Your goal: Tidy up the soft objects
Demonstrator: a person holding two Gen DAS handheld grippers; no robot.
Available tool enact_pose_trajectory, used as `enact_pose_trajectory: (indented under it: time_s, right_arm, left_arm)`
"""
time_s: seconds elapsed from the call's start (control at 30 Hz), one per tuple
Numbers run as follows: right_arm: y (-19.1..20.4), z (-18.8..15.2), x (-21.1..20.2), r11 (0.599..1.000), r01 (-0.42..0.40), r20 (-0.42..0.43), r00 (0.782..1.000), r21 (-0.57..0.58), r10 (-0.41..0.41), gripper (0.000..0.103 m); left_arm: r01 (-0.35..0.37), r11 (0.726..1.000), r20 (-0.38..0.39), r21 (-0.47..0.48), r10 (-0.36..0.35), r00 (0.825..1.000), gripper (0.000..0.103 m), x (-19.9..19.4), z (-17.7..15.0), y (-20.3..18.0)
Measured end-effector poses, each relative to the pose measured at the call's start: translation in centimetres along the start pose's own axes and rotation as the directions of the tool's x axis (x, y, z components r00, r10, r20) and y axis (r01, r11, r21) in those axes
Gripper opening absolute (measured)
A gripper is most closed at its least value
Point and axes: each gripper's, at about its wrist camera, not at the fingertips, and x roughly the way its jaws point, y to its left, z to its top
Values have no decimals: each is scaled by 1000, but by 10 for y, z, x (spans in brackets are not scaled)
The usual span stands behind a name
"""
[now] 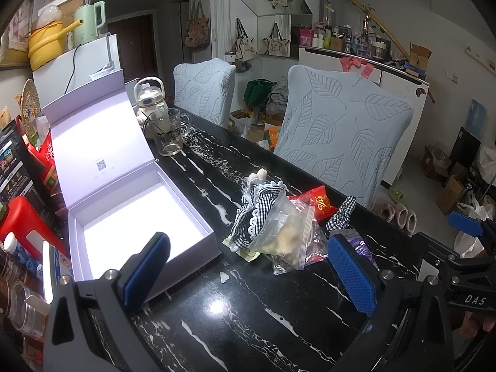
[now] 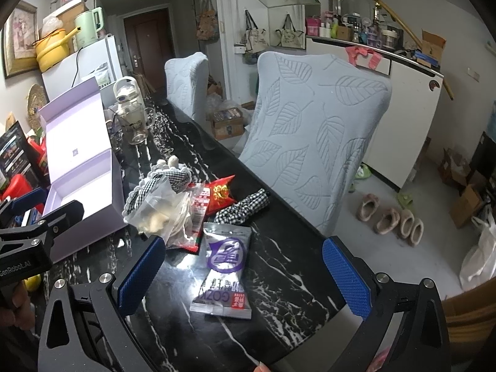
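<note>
A heap of soft things lies on the black marble table point(image 1: 235, 319): a checkered doll dress with lace point(image 1: 257, 207), a clear zip bag point(image 1: 285, 232), a red packet point(image 1: 321, 204), a checkered scrunchie point(image 1: 341, 215) and a silver-purple snack pouch point(image 2: 224, 266). My left gripper point(image 1: 248, 272) hovers open just short of the heap, with an open lavender box point(image 1: 136, 217) to its left. My right gripper point(image 2: 245, 276) is open around the snack pouch, above the table. Nothing is held.
A glass mug point(image 1: 170, 135) and a white kettle-shaped bottle point(image 1: 148, 96) stand behind the box. Two leaf-patterned chairs point(image 1: 341, 136) line the far table edge. Jars and a red container point(image 1: 21, 220) crowd the left. Slippers point(image 2: 390, 221) lie on the floor.
</note>
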Motion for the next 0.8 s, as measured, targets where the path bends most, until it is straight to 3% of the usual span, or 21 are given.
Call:
enact_pose_trajectory:
  time_s: [0.8]
  right_arm:
    - [-3, -4, -1, 1000, -16, 1, 1000, 9, 16, 103]
  left_arm:
    - [12, 1000, -3, -1, -12, 1000, 103, -1, 1, -4]
